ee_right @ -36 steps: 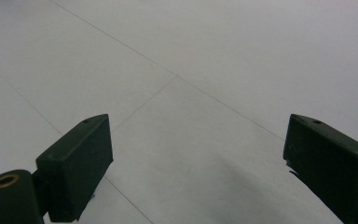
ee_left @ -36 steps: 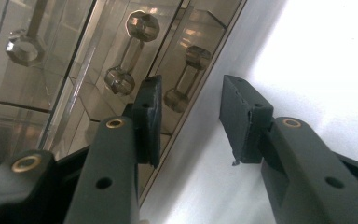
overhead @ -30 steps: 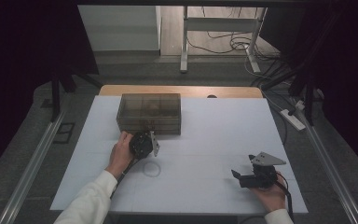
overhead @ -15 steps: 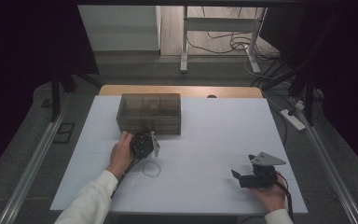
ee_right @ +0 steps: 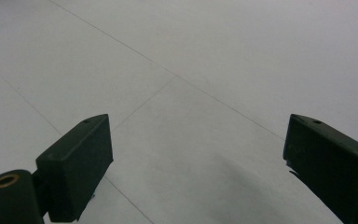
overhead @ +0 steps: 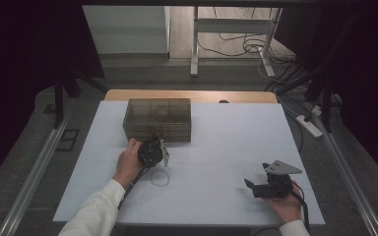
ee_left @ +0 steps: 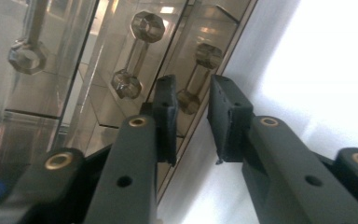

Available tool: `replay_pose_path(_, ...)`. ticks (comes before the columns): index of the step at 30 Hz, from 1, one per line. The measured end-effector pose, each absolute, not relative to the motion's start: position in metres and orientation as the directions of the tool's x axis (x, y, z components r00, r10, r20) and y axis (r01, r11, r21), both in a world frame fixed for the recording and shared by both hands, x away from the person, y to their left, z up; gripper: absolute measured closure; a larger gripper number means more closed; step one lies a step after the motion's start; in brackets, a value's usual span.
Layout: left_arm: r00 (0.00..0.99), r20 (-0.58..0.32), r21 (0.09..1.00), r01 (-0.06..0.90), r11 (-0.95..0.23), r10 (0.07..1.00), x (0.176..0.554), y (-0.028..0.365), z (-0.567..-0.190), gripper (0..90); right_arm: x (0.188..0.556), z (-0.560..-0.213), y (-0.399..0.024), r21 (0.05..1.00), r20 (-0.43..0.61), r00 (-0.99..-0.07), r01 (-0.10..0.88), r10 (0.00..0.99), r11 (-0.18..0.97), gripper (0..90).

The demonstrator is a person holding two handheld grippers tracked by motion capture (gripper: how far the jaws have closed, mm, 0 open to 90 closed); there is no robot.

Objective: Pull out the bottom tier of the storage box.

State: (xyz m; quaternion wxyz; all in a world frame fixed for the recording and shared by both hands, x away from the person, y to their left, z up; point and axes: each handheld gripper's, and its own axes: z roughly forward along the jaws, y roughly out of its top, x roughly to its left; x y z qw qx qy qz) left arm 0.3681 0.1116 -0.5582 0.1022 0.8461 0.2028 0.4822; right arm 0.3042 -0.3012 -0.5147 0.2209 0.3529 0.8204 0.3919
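1. Left gripper (overhead: 153,151) up against the front of the smoky clear drawer box (overhead: 157,118), at the worktop's (overhead: 226,147) far-left part.
2. Fingers (ee_left: 165,116) just been closing, now narrow around a drawer knob (ee_left: 191,95); small gap visible on each side, not yet pressing.
3. Two more knobs (ee_left: 126,84) alongside on the same front.
4. Right gripper (overhead: 270,184) resting near the worktop's near-right corner, well apart from the box, fingers (ee_right: 74,163) spread wide over bare white surface.

I can read no text, label, brand or number anywhere from here. The drawer box (overhead: 157,119) carries no legible marking.
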Motion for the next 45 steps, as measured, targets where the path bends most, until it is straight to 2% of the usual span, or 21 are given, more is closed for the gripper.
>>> replay_pose_path(17, 0.400, 0.838, 0.309, 0.212, -0.927, 0.371, 0.3650, 0.1086, -0.5663, 77.1, 0.3040, -0.5145, -0.3015, 0.800, -0.086, -0.653, 0.405, 0.752, 0.443, 7.8)
replay_pose_path(45, 0.382, 0.843, 0.325, 0.198, -0.925, 0.378, 0.3627, 0.1121, -0.5674, 78.5, 0.3040, -0.5142, -0.3027, 0.801, -0.087, -0.650, 0.405, 0.754, 0.442, 7.8)
